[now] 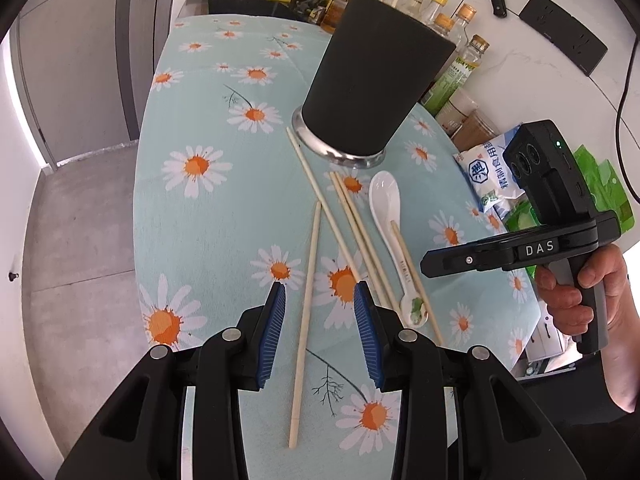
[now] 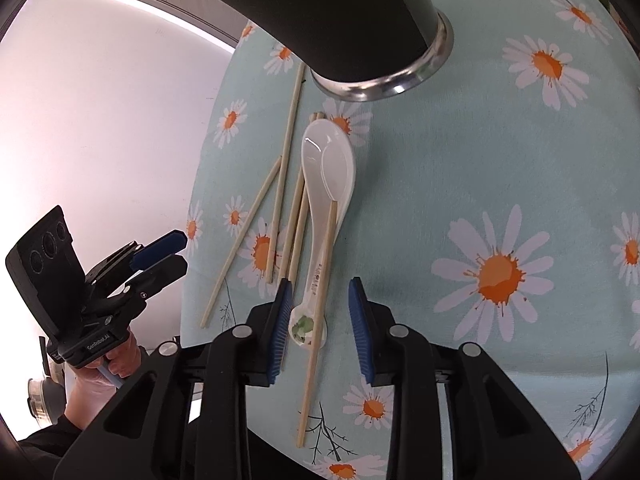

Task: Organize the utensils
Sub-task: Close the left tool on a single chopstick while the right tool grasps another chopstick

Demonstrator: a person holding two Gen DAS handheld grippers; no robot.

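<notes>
left tongs (image 1: pixel 320 292): wide open, holding nothing, hovering over the near part of the desk (image 1: pixel 208 216); one chopstick lies on the cloth between the blue pads (image 1: pixel 274 328), touching neither.
lone chopstick (image 1: pixel 306 320): leftmost of the loose utensils, running from the near edge toward the middle of the desk.
other chopsticks (image 1: pixel 352 236): several lying just right of it, fanned out and crossing, their far ends near the holder's base.
holder (image 1: pixel 372 80): dark cup on a shiny metal foot, upright toward the far edge; two chopsticks stand in it.
spoon (image 2: pixel 326 184): white, bowl toward the holder, one chopstick resting along its handle.
right tongs (image 2: pixel 320 308): wide open, empty, straddling the spoon's handle end without touching it.
bottles (image 1: pixel 456 32): lined along the desk's right edge.
</notes>
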